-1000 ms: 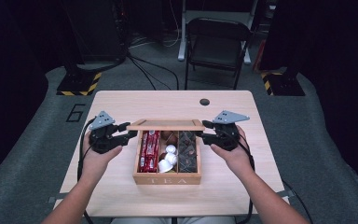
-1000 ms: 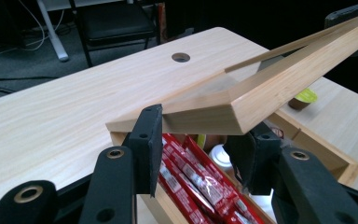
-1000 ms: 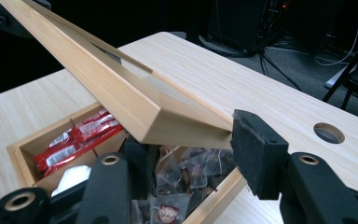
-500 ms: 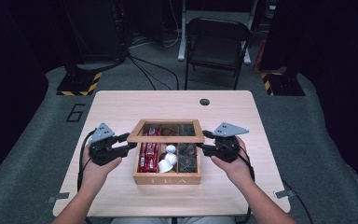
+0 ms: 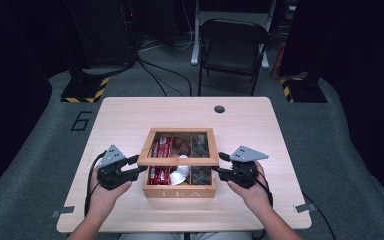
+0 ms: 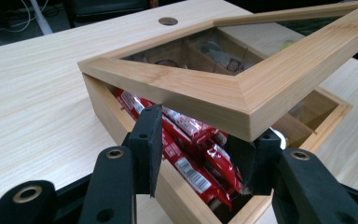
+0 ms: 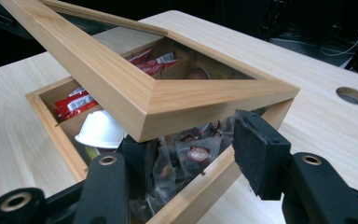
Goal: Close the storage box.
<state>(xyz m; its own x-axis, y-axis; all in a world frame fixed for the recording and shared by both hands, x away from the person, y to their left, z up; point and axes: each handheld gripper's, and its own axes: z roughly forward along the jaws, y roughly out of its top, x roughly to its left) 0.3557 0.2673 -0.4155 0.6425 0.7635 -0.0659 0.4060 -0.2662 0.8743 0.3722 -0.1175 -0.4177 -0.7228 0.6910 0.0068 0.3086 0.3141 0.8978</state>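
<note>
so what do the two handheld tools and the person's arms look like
Both the left tool and the right tool are black, with square-padded fingers and brass-ringed holes. Each has a grey three-cornered plate on top and a black cable. The forearms are unsleeved.

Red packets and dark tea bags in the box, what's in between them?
White cups sit in the middle, between the red packets and the dark tea bags. The high view shows it.

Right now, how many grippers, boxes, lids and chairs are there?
Grippers: 2, left gripper and right gripper
Box: 1
Lid: 1
Chair: 1
Total: 5
</note>
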